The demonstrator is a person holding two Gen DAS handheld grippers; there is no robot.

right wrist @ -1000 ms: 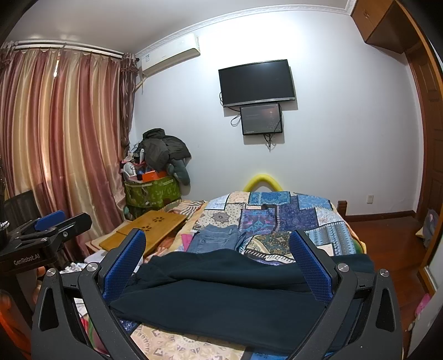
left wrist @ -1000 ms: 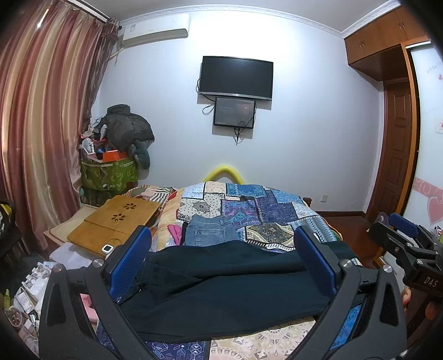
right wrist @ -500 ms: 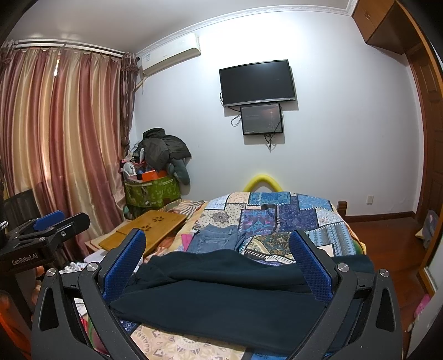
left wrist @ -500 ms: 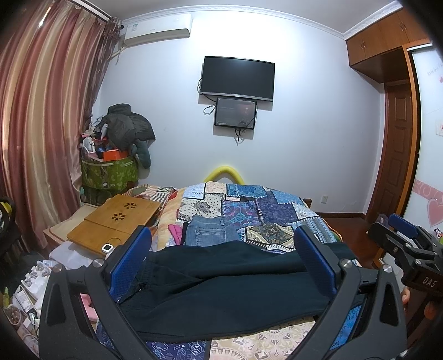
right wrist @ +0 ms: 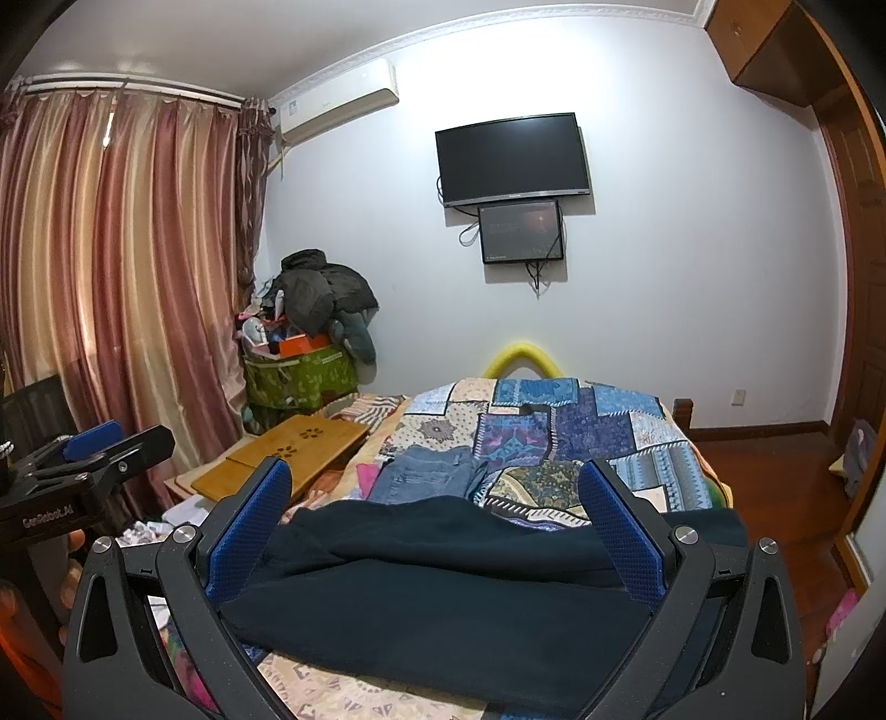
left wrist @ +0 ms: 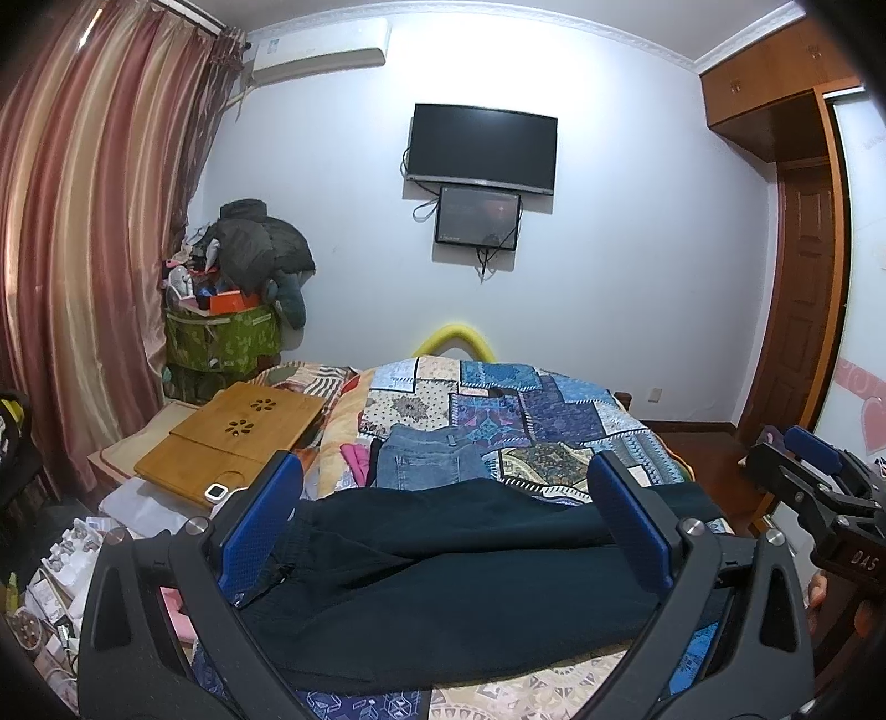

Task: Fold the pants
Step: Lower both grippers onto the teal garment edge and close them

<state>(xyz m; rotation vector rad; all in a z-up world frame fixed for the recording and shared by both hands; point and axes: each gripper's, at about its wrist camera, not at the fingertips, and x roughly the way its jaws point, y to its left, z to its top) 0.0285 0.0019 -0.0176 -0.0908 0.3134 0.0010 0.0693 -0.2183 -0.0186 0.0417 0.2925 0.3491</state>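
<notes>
Dark pants (left wrist: 459, 576) lie crosswise on the quilted bed (left wrist: 554, 421), leg over leg, at 6 o'clock from folded jeans (left wrist: 429, 462). Left gripper (left wrist: 443, 531) and right gripper (right wrist: 437, 531) hover spread wide, empty, apparently poised to grasp.

A: Both views are evenly lit, fairly bright, with the white wall (left wrist: 637, 266) around the television (left wrist: 482, 147) nearly washed out.

B: The light seems to come from overhead; the curtain (right wrist: 111, 288) left of the television shows soft sheen in its folds.

A: Fisheye bending is strong. The ceiling moulding (right wrist: 498, 27) above the television curves, and the corners go black.

B: Focus is sharp enough. The dark pants (left wrist: 454, 587) below the television lose fold detail in shadow.
</notes>
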